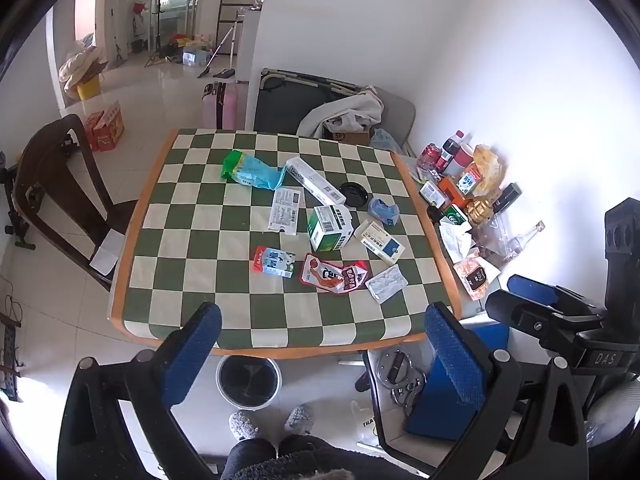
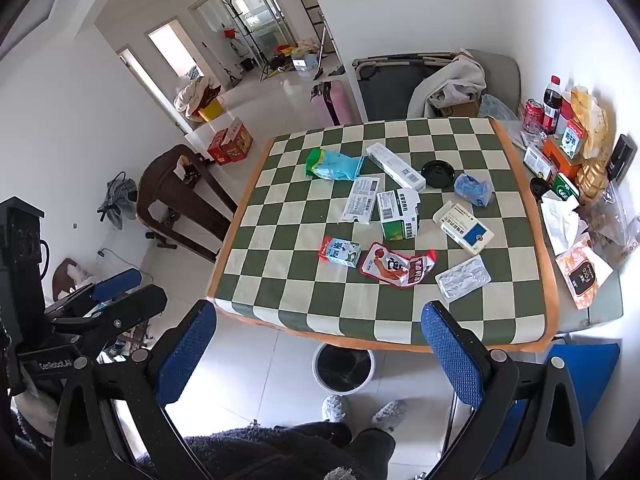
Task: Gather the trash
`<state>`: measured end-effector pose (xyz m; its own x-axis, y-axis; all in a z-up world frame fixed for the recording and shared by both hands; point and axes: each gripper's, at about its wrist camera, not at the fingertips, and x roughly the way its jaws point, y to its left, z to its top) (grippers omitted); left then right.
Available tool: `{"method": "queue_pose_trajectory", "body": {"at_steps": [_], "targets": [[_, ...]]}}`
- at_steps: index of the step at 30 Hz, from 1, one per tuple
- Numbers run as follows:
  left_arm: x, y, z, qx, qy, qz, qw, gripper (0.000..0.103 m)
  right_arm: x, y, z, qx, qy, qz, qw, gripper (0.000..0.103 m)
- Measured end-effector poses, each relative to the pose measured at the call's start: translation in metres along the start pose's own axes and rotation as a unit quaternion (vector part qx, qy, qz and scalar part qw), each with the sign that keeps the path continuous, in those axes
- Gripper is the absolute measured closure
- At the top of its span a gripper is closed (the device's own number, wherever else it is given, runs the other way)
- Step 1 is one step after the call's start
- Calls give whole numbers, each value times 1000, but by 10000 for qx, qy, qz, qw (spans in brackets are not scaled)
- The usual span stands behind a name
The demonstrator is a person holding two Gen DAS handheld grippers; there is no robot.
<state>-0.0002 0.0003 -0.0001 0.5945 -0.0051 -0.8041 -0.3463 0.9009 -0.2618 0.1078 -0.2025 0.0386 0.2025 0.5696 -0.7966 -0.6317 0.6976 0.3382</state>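
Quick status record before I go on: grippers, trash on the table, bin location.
left gripper: open, empty, held short of the table
right gripper: open, empty, held short of the table
table: green and white checked cloth
trash on table: red snack wrapper, small milk carton, green box, blister pack, blue crumpled wrapper
bin: on the floor by the table's near edge, dark liner

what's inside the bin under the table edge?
The white bin on the floor shows only a dark liner, no trash visible in either wrist view. The tablecloth edge hides a sliver of its far rim.
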Motion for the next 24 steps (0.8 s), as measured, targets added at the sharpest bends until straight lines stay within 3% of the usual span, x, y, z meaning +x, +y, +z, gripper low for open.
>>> {"method": "queue_pose_trajectory", "body": {"at_steps": [24], "targets": [[0, 0, 0, -29, -11, -70, 10000, 0, -7, -2, -10, -23, 34, 23, 10000, 0]]}}
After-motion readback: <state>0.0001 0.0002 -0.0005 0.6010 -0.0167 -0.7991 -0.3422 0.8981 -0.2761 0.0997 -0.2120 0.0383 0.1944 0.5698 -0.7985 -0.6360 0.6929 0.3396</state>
